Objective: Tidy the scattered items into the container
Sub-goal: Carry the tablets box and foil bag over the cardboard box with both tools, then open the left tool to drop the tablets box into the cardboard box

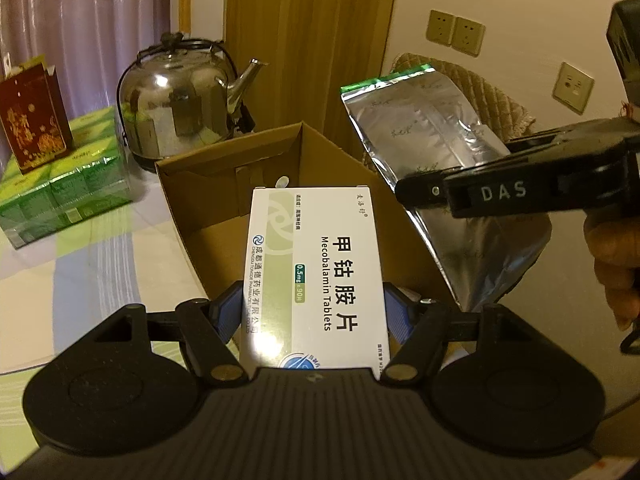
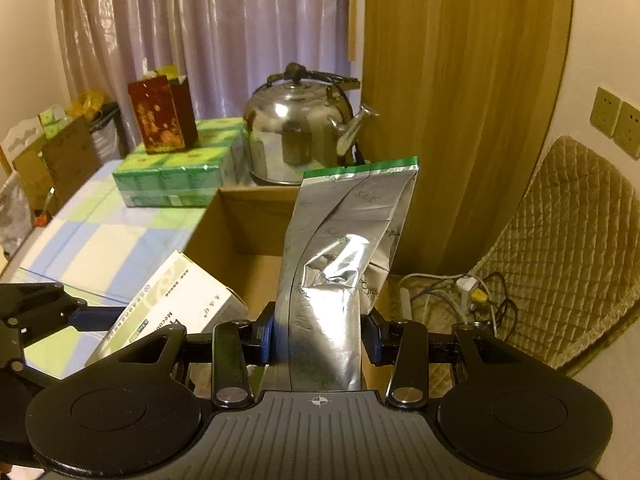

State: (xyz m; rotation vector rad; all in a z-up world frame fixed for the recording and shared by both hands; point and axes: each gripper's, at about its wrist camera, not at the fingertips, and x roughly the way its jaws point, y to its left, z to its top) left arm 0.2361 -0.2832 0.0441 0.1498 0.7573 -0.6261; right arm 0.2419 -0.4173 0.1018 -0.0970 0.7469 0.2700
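Left wrist view: the left claw (image 1: pixel 314 316) is clamped on the near end of a white tablet box (image 1: pixel 316 264), blue pads pressing both long sides, and the far end of that box hangs over the open cardboard carton (image 1: pixel 188 184). In the right wrist view, the right claw (image 2: pixel 320 340) grips a silver foil pouch (image 2: pixel 344 248) near its lower end, the green-edged top standing up and leaning over the carton's right side. Both items are in the air, not yet inside.

To do this step well, I judge the items should go in one at a time, since the two claws are near each other over the same opening and could collide. The tablet box is stiff, so tip its far end down, lower it until it rests on the carton floor, and only then let the pads part. The pouch is soft and creased at the middle; it will likely fold or flop, so lay it flat beside or on the box and do not drop it from height, and keep its top clear of the carton wall so it does not catch.

Beyond the carton, a steel kettle (image 1: pixel 180 100) and a green pack (image 1: pixel 64 184) with a red box (image 1: pixel 34 116) on it sit on the checked worktop (image 1: pixel 96 248); they look like fixtures, though I cannot tell.
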